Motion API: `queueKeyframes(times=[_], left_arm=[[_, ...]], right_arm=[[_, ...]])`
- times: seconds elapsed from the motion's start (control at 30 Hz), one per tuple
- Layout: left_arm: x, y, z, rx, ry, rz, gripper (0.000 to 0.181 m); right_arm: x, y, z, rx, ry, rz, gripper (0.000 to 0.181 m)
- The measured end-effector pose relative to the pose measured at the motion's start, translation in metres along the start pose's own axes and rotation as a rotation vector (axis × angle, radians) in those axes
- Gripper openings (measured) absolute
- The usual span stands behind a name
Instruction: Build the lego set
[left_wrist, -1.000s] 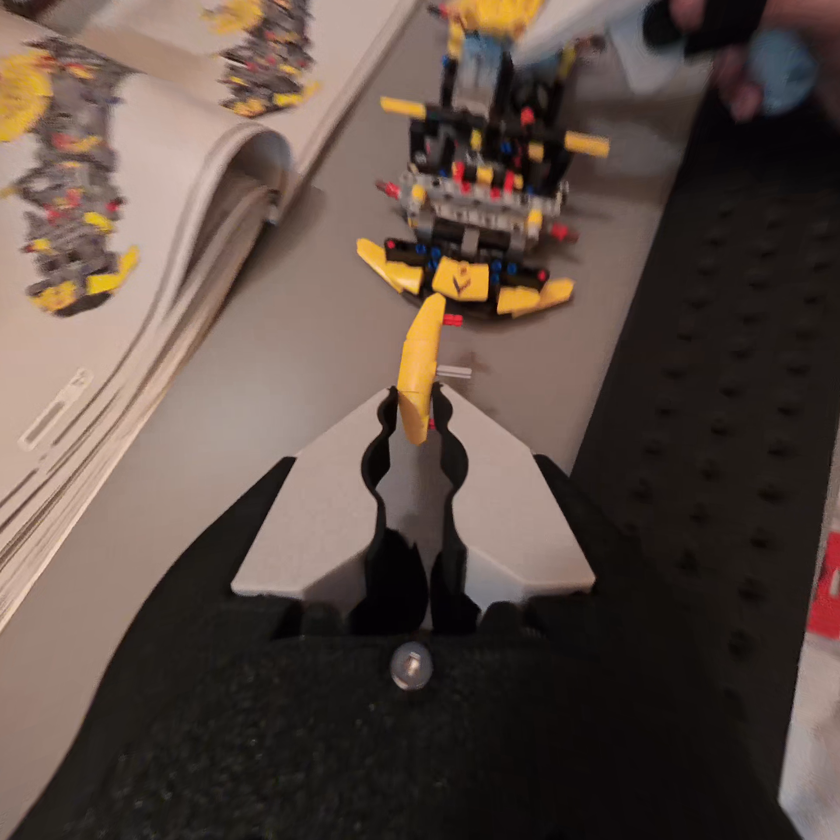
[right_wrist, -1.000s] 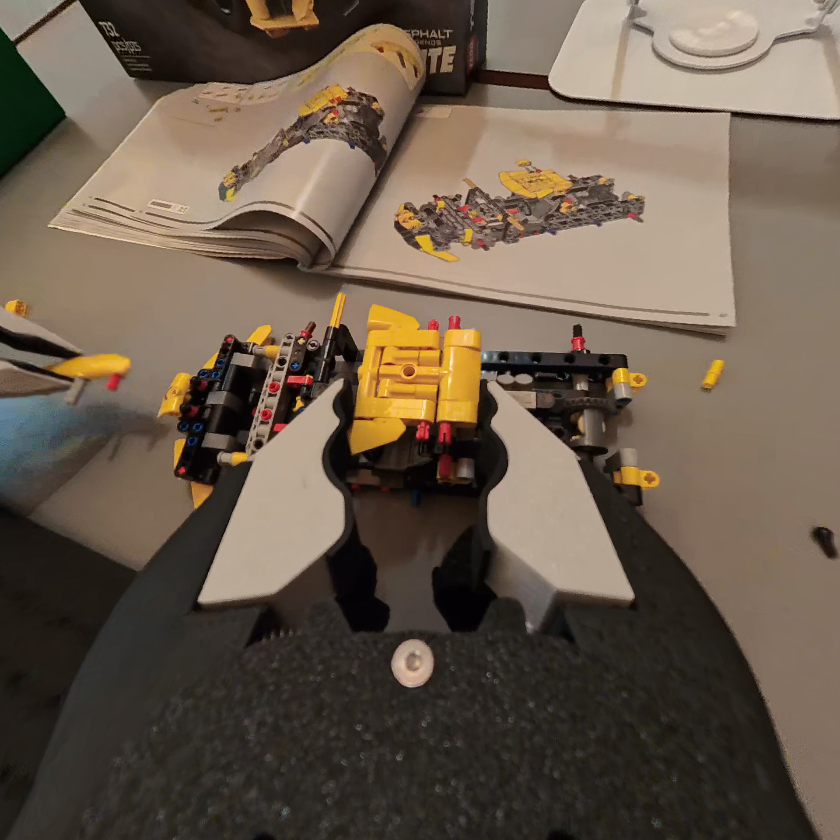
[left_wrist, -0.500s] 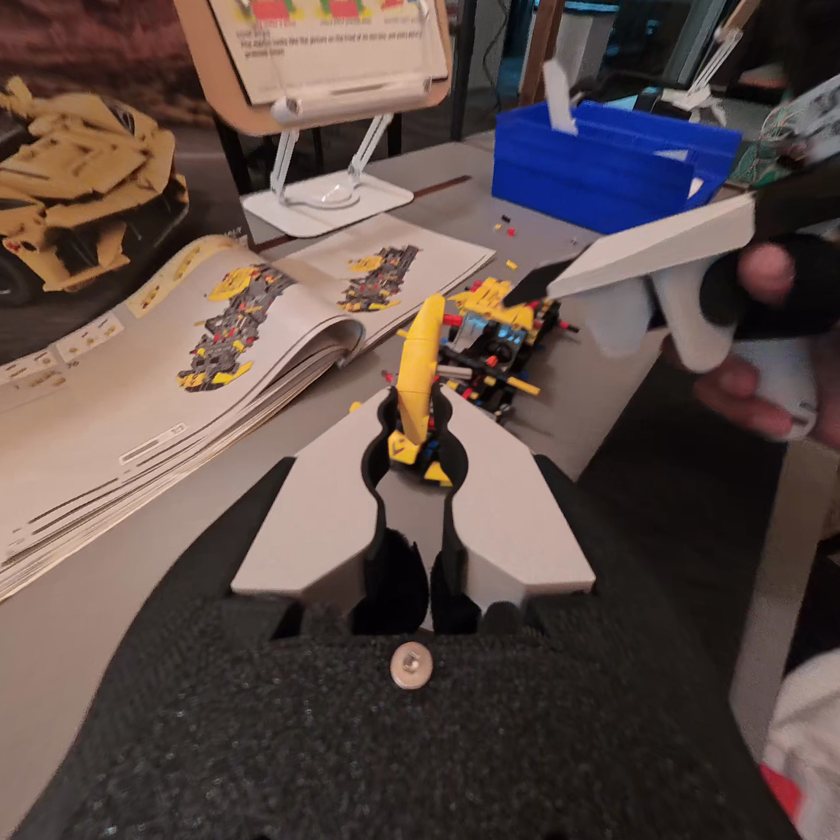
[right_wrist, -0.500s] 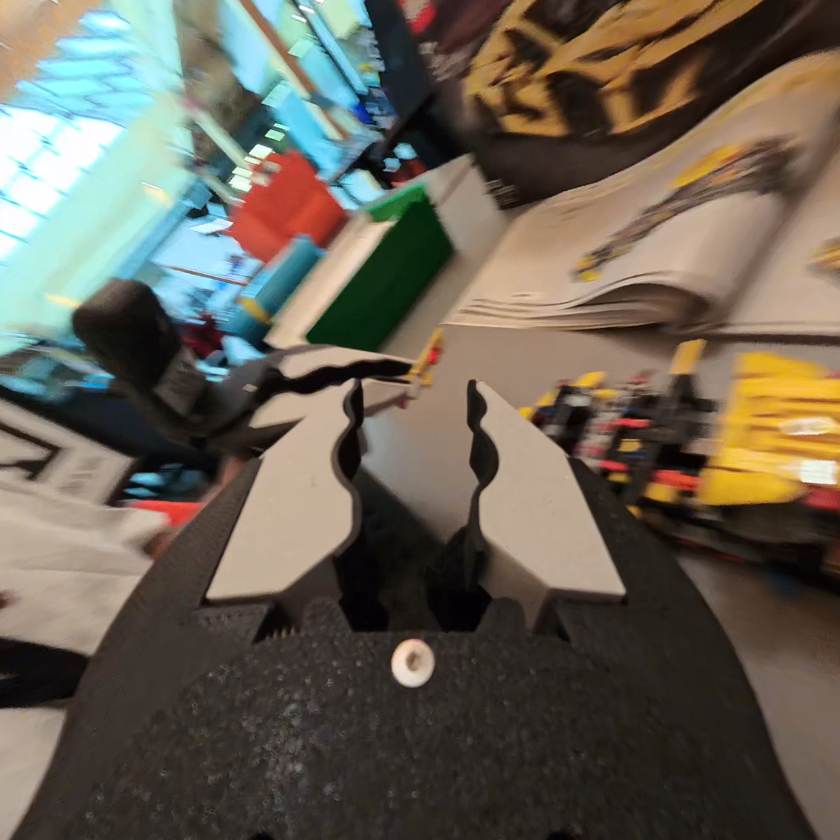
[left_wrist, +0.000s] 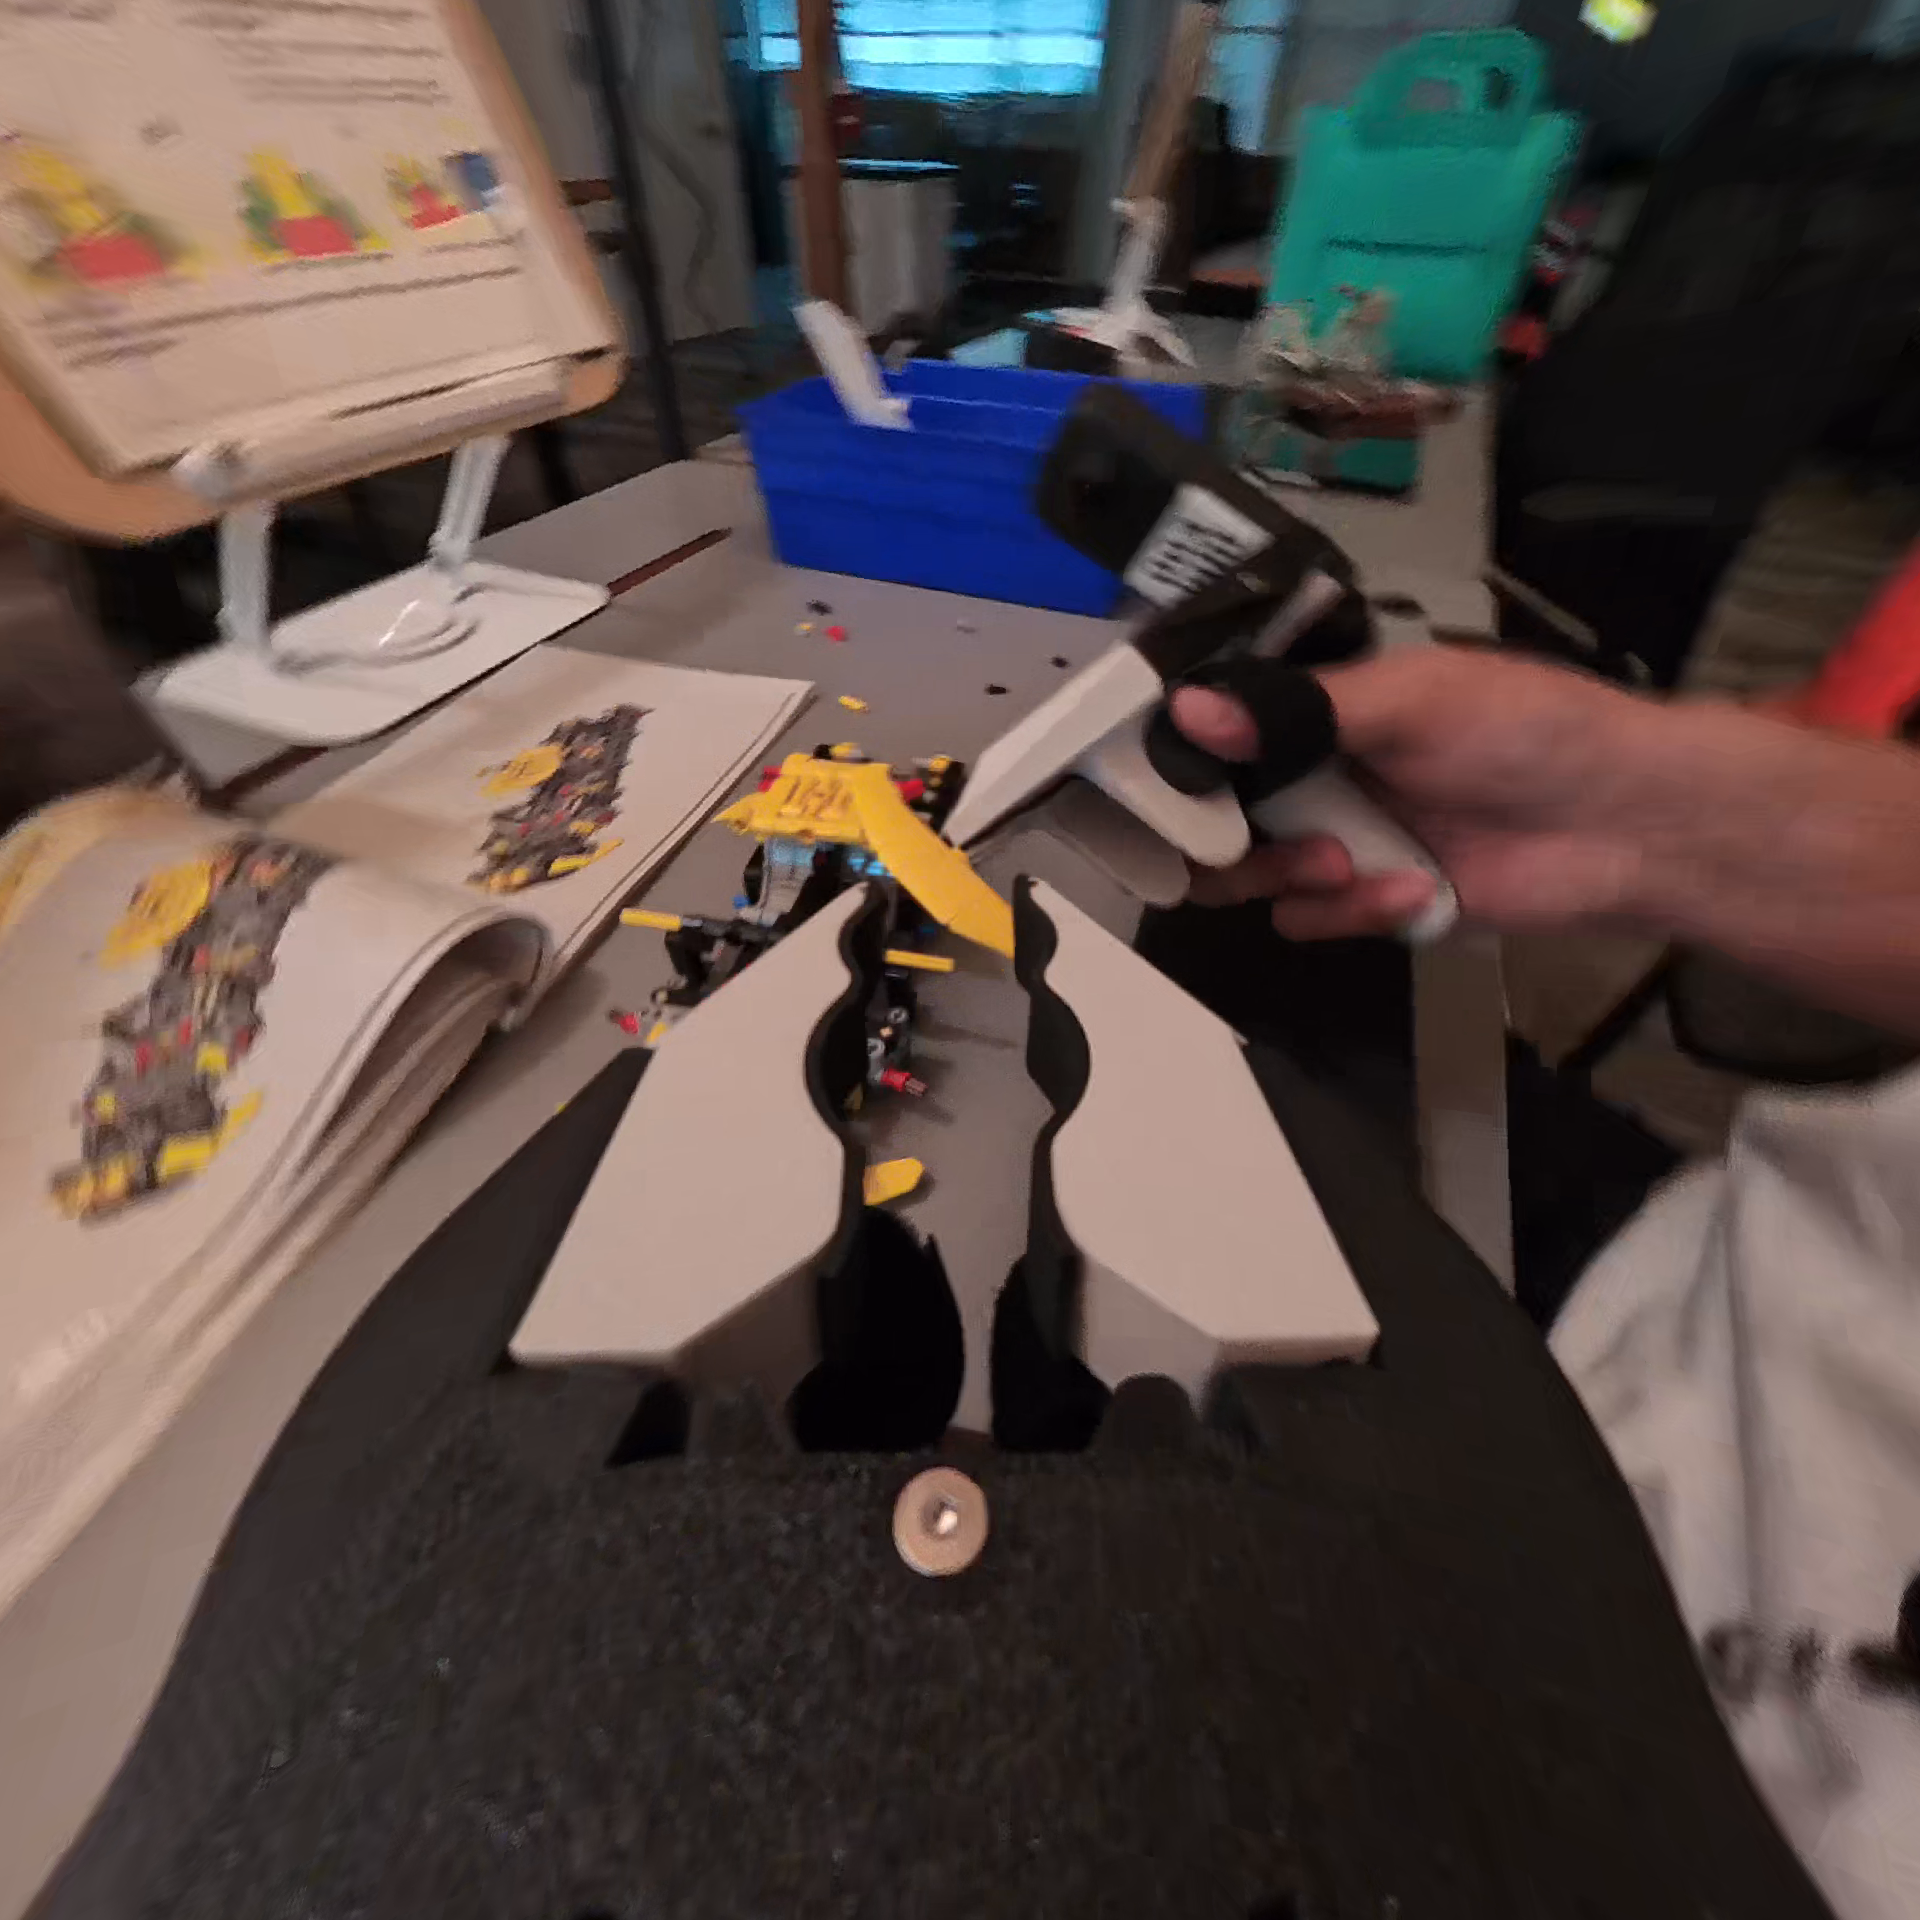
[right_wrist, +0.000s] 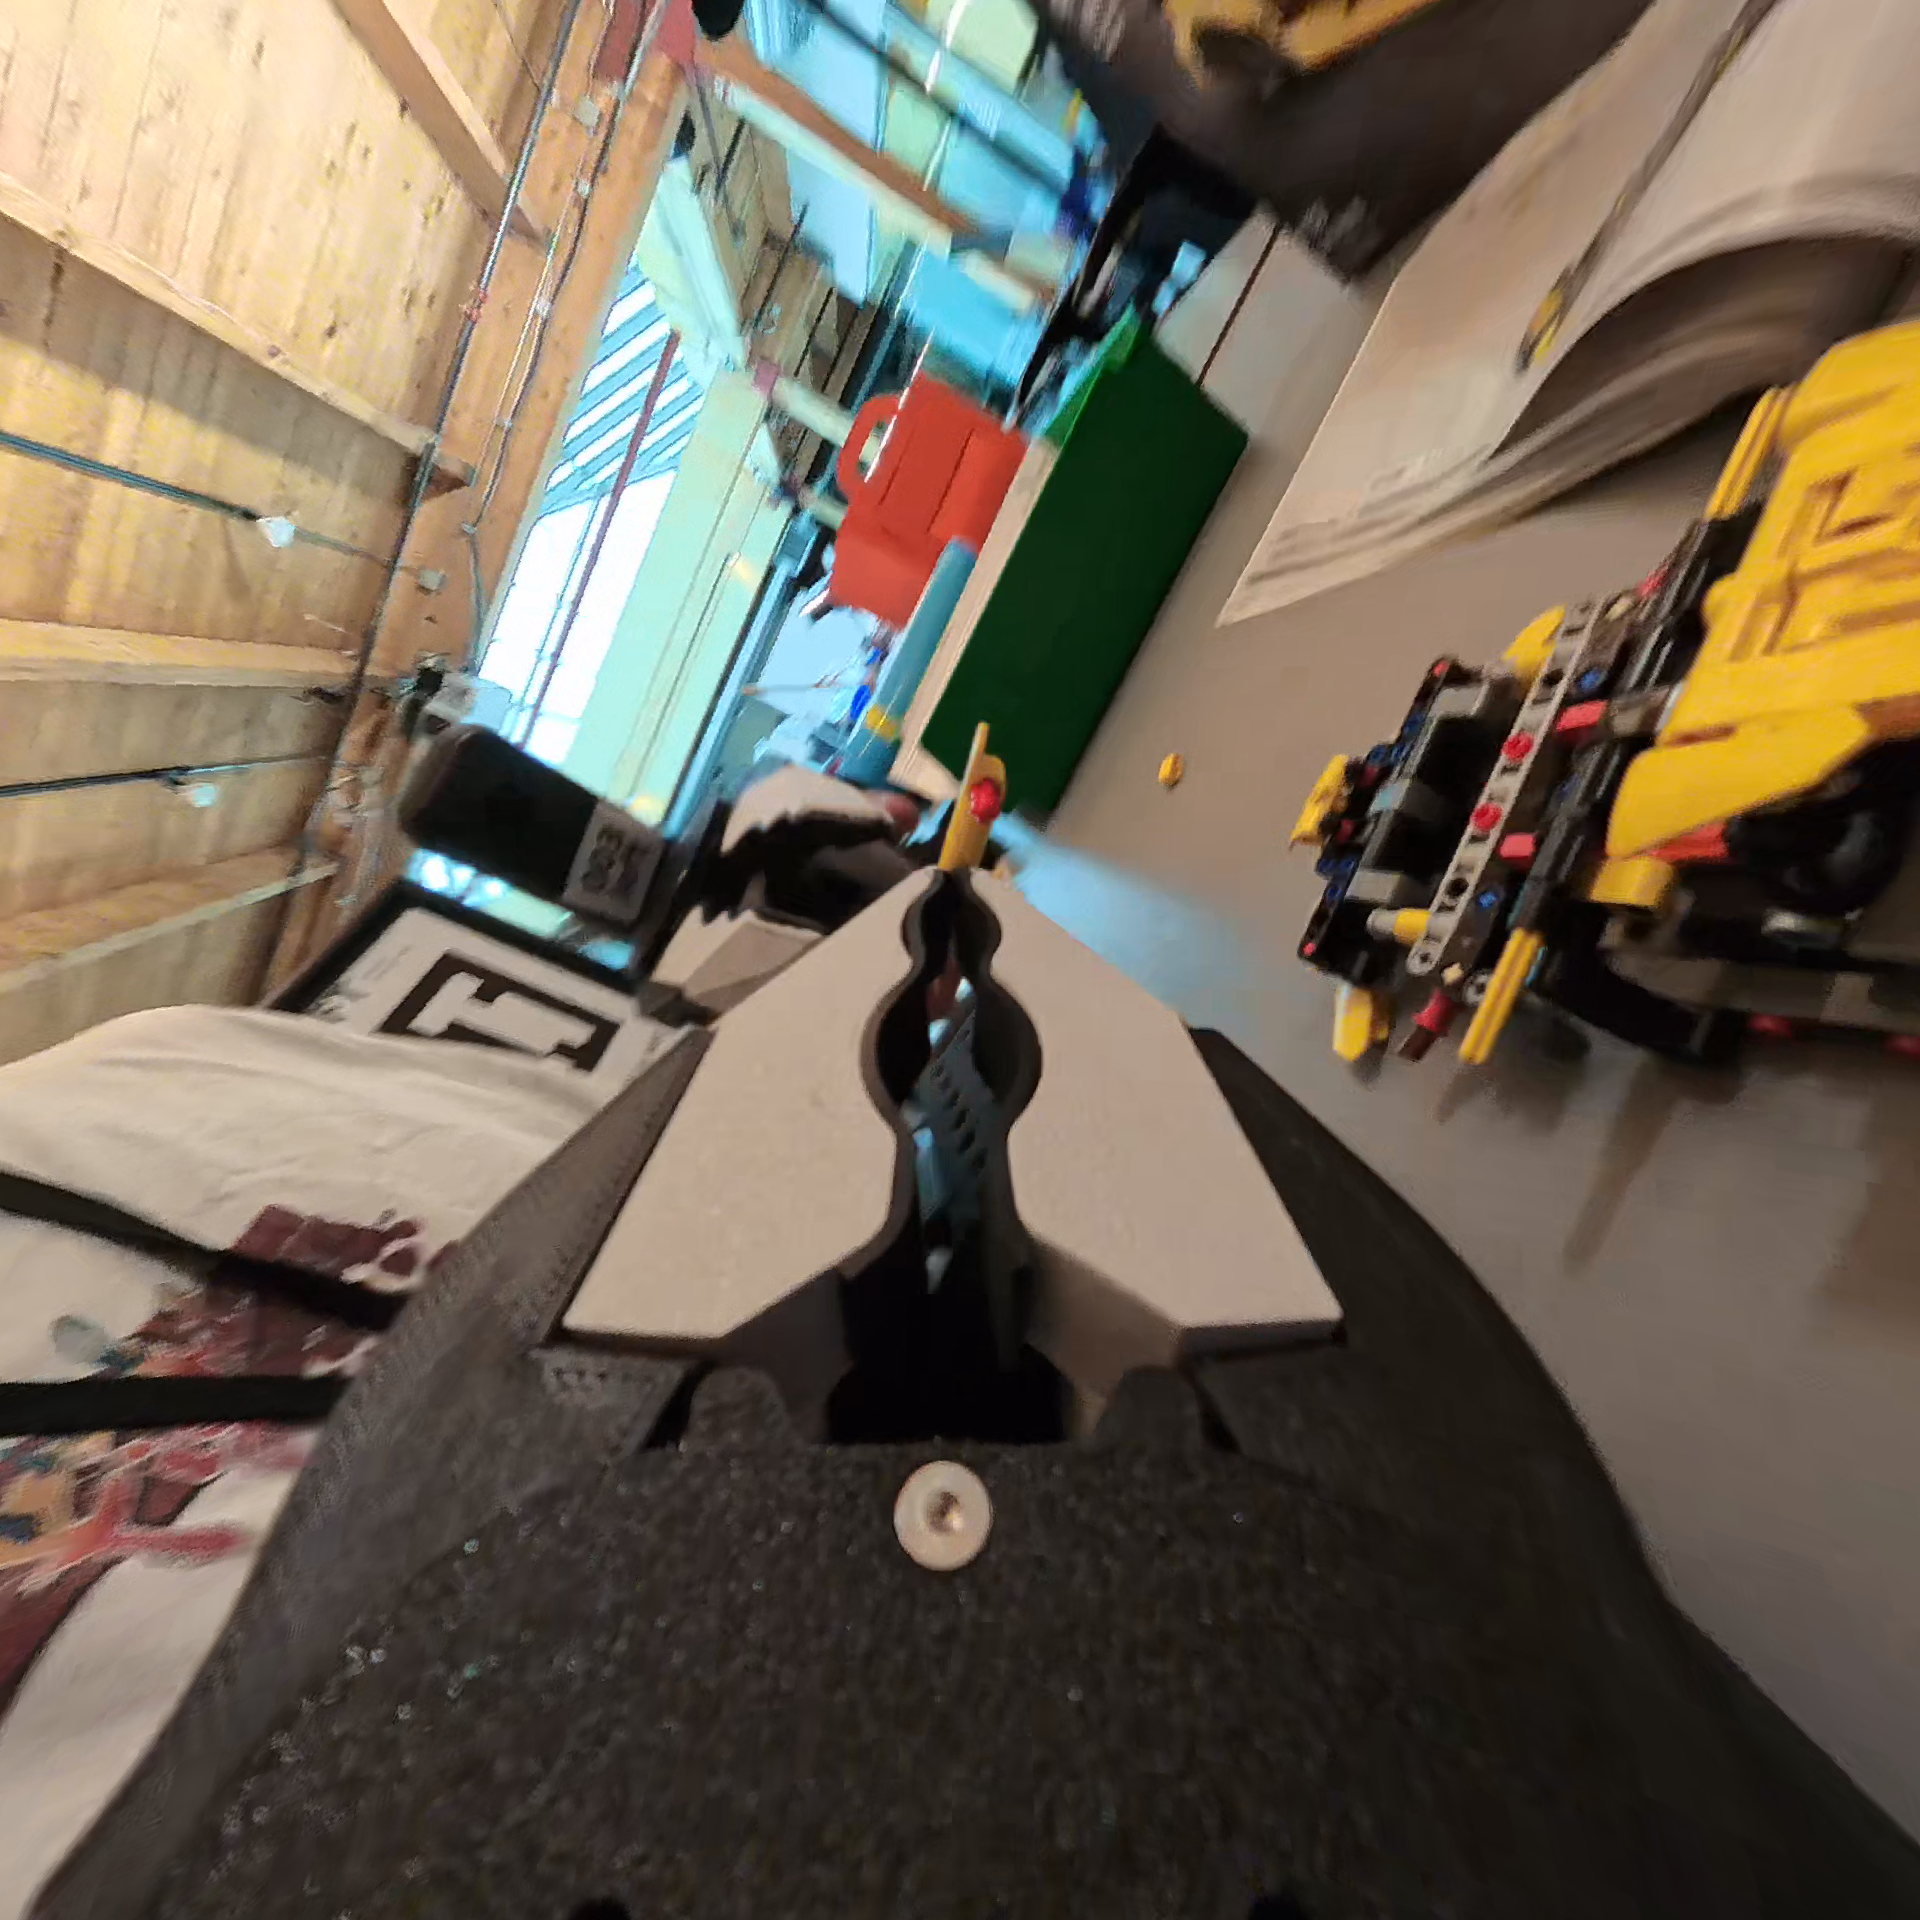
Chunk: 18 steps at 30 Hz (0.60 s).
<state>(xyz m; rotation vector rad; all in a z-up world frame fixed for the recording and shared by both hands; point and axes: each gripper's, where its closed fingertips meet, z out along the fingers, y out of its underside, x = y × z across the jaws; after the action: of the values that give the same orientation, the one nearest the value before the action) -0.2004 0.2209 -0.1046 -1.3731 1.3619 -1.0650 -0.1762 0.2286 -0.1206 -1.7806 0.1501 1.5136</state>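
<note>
Grey tabletop (left_wrist: 675, 540), open instruction booklet (left_wrist: 312, 935) on our left, blue bin (left_wrist: 914, 499) behind. Our left gripper (left_wrist: 940, 904) stands open, nothing between its fingers. Our right gripper (right_wrist: 951, 883) is pinched shut on the yellow curved panel (right_wrist: 971, 800), which sticks out past the tips with its long axis running along the fingers. The half-built car (right_wrist: 1662, 790) sits on the table off to that gripper's right, well apart. We'd say the panel must swing that way, the right hand being the one to carry it.
</note>
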Motion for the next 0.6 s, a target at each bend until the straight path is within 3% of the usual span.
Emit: queueKeyframes(times=[0.13,0.23,0.3,0.4,0.5,0.6], left_arm=[[-0.015,0.015,0.002,-0.128,0.055,0.442,0.027],[-0.026,0.006,0.013,-0.086,-0.014,0.705,0.027],[-0.022,0.026,0.025,-0.153,0.046,0.784,0.027],[-0.035,0.061,0.028,-0.263,0.071,0.714,0.026],[-0.052,0.071,0.015,-0.291,0.054,0.535,0.024],[-0.040,0.079,0.005,-0.311,0.145,0.353,0.024]], right_arm=[[-0.010,-0.010,-0.007,-0.099,-0.104,0.106,0.000],[-0.009,-0.016,-0.009,-0.173,-0.092,0.094,0.000],[0.001,-0.015,-0.010,-0.220,-0.037,0.055,0.000],[0.025,-0.015,-0.022,-0.250,0.115,-0.046,0.000],[0.040,0.006,-0.034,-0.362,0.252,-0.333,0.000],[0.047,0.047,-0.034,-0.544,0.260,-0.498,0.035]])
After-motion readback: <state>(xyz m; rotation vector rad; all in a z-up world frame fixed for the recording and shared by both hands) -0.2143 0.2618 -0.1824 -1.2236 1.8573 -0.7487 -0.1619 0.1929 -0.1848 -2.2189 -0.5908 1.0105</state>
